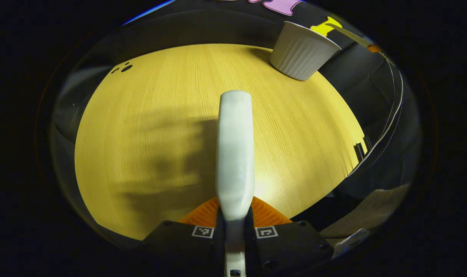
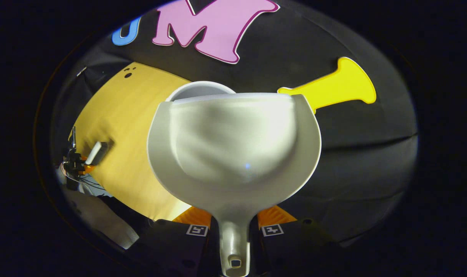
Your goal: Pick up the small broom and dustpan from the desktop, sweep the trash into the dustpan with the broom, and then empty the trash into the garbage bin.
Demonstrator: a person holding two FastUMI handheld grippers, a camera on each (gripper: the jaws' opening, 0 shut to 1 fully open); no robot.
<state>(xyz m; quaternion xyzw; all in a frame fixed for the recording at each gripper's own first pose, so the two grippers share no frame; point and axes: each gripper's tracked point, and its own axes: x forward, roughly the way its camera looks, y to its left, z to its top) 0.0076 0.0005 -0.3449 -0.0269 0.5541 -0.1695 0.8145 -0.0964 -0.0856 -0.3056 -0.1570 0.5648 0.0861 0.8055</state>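
My right gripper (image 2: 234, 227) pinches the dustpan (image 2: 233, 154) by its handle, scoop pointing straight ahead with the garbage bin (image 2: 199, 89) seemingly just beyond its lip, while my left gripper (image 1: 235, 225) clamps the broom (image 1: 235, 154) over the desktop (image 1: 149, 115).

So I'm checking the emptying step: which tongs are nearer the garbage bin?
Right. The right tongs hold the dustpan tipped right at the garbage bin; the left tongs, gripping the broom, sit across the desktop from it.
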